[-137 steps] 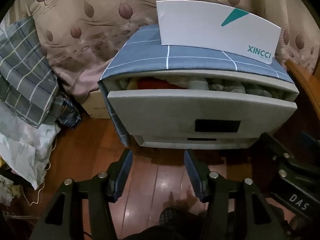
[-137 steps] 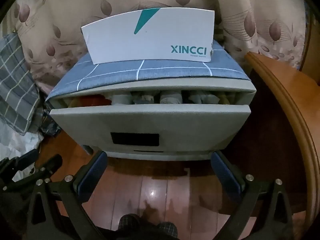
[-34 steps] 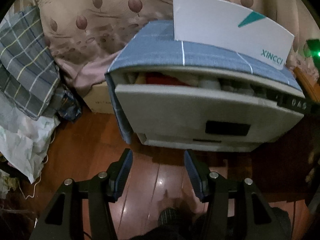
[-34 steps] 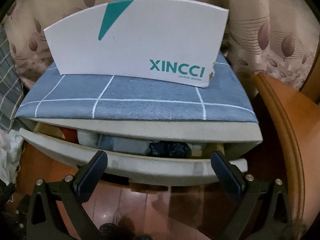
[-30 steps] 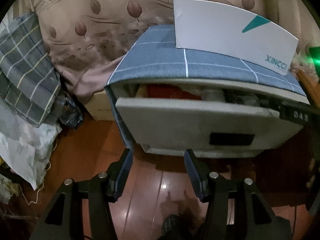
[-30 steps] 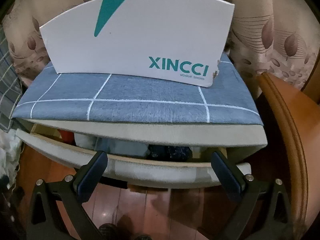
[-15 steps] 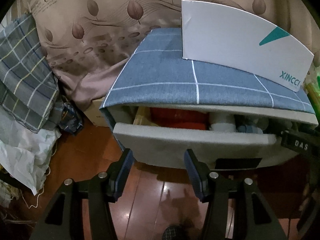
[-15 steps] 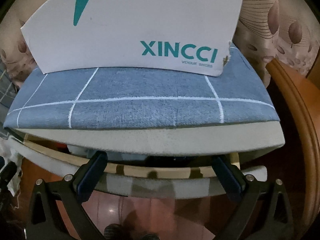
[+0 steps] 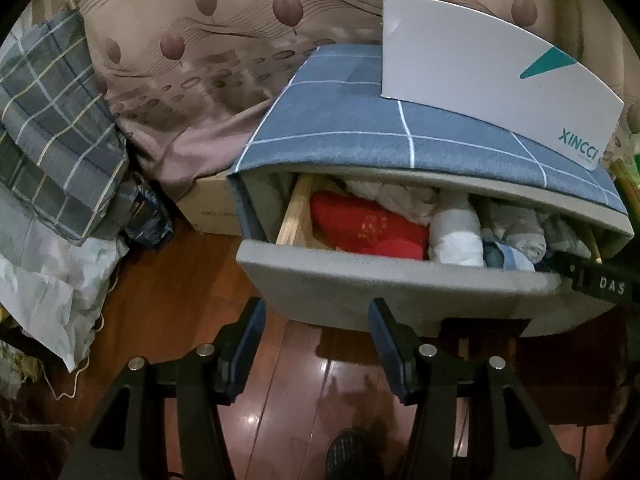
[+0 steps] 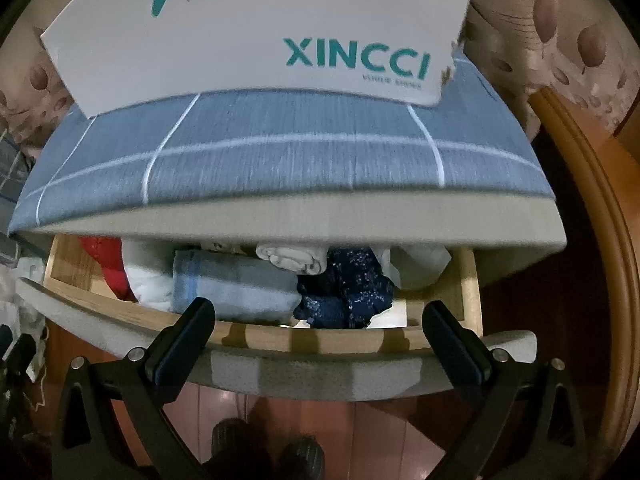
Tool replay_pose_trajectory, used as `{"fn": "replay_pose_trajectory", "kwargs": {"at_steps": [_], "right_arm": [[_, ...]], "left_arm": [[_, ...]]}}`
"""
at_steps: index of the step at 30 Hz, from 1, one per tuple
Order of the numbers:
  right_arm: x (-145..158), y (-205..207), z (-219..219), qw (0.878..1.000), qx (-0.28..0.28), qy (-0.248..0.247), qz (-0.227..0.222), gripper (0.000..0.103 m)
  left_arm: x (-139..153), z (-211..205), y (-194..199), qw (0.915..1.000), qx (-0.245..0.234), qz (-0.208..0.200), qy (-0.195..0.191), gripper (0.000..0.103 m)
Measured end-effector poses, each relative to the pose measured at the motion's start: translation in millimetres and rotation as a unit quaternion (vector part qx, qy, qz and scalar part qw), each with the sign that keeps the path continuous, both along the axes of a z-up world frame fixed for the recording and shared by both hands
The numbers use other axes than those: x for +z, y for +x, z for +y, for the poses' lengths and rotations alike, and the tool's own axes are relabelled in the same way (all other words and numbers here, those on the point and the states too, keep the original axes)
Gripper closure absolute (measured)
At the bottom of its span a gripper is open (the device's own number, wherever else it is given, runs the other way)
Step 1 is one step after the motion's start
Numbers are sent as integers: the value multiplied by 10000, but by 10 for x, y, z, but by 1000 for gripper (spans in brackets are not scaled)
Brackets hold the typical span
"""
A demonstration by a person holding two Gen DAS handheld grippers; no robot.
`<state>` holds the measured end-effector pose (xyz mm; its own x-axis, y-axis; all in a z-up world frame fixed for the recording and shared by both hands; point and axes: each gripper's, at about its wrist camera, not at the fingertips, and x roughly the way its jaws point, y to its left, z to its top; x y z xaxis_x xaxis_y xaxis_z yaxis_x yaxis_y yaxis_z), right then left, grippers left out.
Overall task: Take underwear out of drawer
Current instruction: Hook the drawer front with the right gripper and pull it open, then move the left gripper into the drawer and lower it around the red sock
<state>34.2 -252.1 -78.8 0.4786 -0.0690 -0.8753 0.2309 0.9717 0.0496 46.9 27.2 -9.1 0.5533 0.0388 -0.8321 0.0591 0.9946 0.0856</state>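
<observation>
Nearest the lens, the left gripper (image 9: 316,320) is hovering over the wooden floor (image 9: 192,292) with its jaws standing apart and nothing between them. The right gripper (image 10: 318,320) is hanging over the front lip of the drawer (image 10: 304,372), jaws spread wide and empty; its fingertips (image 10: 200,312) are sitting just above the wooden inner edge, and whether they are touching it is not clear. Part of the right gripper's body, marked DAS, is cutting into the right edge of the left wrist view.

The drawer is standing pulled out of a grey cabinet (image 10: 360,216). The underwear (image 10: 236,284) is lying inside it as rolled and folded bundles: a pale blue fold in the middle, a dark navy speckled piece (image 10: 348,288) just beside it, a white roll (image 10: 292,258) behind, and a red item (image 9: 368,230) at the left end. The cabinet's overhang is hiding the rear of the drawer, so how far the bundles are reaching back cannot be told. Individual garments are hard to separate in the dim light.

A blue checked cloth (image 10: 280,160) is covering the cabinet top, and a white box (image 10: 260,28) lettered XINCCI is resting on it, its top cut off by the frame. Behind, a leaf-print curtain (image 9: 224,48) is hanging. Plaid bedding (image 9: 52,132) is piling up at far left, and a curved wooden edge (image 10: 592,216) is running along the right.
</observation>
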Motion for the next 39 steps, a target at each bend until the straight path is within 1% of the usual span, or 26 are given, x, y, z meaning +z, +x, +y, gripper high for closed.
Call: {"fn": "replay_pose_trajectory", "kwargs": {"at_steps": [7,14,20,22,23,25,29,32,35,36,39], "right_arm": [[-41,-218,60,9997,6,54,235,1],[-77,-433,125,9988,16,96,483,2],[-168,-519,126,9974,53,143,700,1],[-206,-445,144,9970,86,156,758,1],[-143,-402,225,9966,104,153,798,1],[-164,-382,232,9962,138,125,846,1],[-151,-325,249,9952,192,68,953,1],[-152,-167,249,9942,236,84,1043,1],[-176,-122,213,9930,286,173,1132,1],[-225,-144,197,9930,293,196,1129,1],[-245,-31,172,9934,246,174,1104,1]], "left_arm": [[86,134,-99,9999,99,36,-77,48],[163,164,-144,9998,62,98,-149,48],[152,120,-109,9991,-22,366,-207,48],[144,101,-102,9988,-66,436,-224,48],[141,90,-94,9985,-94,483,-220,48],[140,72,-79,9983,-137,540,-186,48],[112,73,-22,9965,-174,783,-218,48],[68,86,37,9943,-179,1010,-305,48],[22,103,90,9920,-170,1195,-374,48],[1,112,104,9914,-162,1234,-396,48],[-61,127,137,9877,-132,1442,-585,48]]}}
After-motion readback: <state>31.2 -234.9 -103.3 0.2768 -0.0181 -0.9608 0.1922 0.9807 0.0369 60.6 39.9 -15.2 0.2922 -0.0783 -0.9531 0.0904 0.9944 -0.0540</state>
